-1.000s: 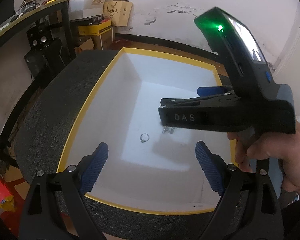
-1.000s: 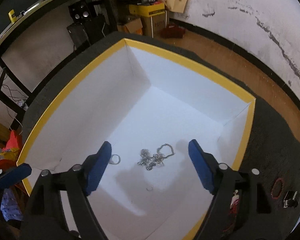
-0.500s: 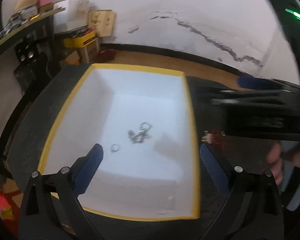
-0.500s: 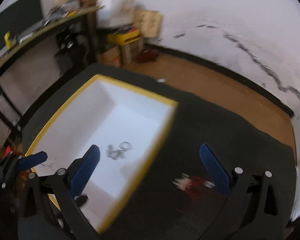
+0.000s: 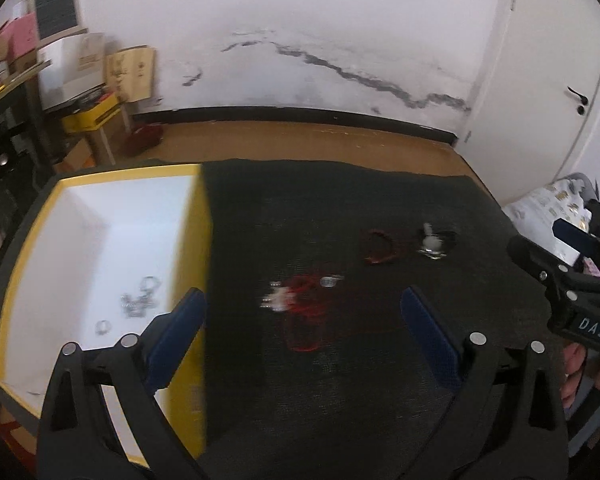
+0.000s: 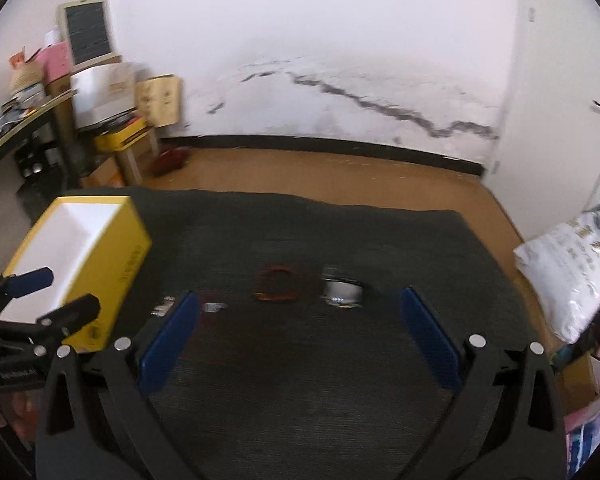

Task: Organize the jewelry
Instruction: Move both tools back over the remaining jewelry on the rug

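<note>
Jewelry lay in two places: some inside the yellow-rimmed white box (image 5: pixel 100 240) at the left end of the bench (image 5: pixel 340 400), the rest loose on the dark mat to the right of it. In the left wrist view, a tangled silver chain (image 5: pixel 138 302) rested on the white floor of the box, with a small silver ring (image 5: pixel 103 326) near it, closer to the camera and apart from the chain. The left gripper (image 5: pixel 304 332) hung over the mat just right of the box wall, its jaws spread wide with nothing between them; its left blue pad (image 5: pixel 176 336) overlapped the box's yellow side in that view. Between the pads, on the mat, sat a blurred red piece with silver bits (image 5: pixel 300 294). Farther right lay a dark red bracelet (image 5: pixel 380 246), and just beside it a silver and black item (image 5: pixel 434 242) too blurred to identify. At the far right edge of that view the right gripper (image 5: pixel 572 280) showed only in part. In the right wrist view, the right gripper (image 6: pixel 300 332) also stood with jaws wide apart and empty above the mat, while the bracelet (image 6: pixel 276 282) and the silver item (image 6: pixel 342 292) lay side by side beyond its pads, well apart from the box (image 6: pixel 112 264) at the left.
</note>
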`<state>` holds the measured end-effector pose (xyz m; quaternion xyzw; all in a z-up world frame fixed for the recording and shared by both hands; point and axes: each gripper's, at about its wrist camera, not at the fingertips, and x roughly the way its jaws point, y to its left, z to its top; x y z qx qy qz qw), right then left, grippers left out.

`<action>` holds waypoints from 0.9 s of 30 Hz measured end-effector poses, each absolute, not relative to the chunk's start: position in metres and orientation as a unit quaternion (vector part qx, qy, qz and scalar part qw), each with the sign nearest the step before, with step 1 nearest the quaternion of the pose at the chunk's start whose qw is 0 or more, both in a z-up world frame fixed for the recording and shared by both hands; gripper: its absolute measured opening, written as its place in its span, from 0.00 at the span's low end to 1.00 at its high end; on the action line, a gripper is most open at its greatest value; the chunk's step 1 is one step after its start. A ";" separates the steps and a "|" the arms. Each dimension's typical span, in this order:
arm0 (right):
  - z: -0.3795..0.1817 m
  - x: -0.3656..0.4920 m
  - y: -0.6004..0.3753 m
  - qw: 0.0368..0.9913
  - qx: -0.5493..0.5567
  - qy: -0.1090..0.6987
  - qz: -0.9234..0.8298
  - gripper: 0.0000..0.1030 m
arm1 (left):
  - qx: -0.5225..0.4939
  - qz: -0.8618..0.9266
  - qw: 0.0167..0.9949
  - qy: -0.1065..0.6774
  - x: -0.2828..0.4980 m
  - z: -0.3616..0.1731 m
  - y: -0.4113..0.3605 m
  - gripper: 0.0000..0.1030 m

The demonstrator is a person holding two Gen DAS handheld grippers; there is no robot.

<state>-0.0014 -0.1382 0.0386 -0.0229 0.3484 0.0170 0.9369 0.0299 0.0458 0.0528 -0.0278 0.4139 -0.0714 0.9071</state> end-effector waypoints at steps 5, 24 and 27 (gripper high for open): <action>0.019 -0.006 -0.180 0.935 0.004 0.353 0.000 0.94 | -0.015 -0.084 0.906 0.416 0.032 0.045 0.009 0.93; -0.010 -0.002 -0.202 0.927 0.013 0.373 0.017 0.94 | -0.004 -0.070 0.900 0.429 0.051 0.019 -0.036 0.93; -0.013 0.000 -0.203 0.925 0.019 0.379 0.019 0.94 | 0.001 -0.070 0.900 0.429 0.053 0.016 -0.038 0.93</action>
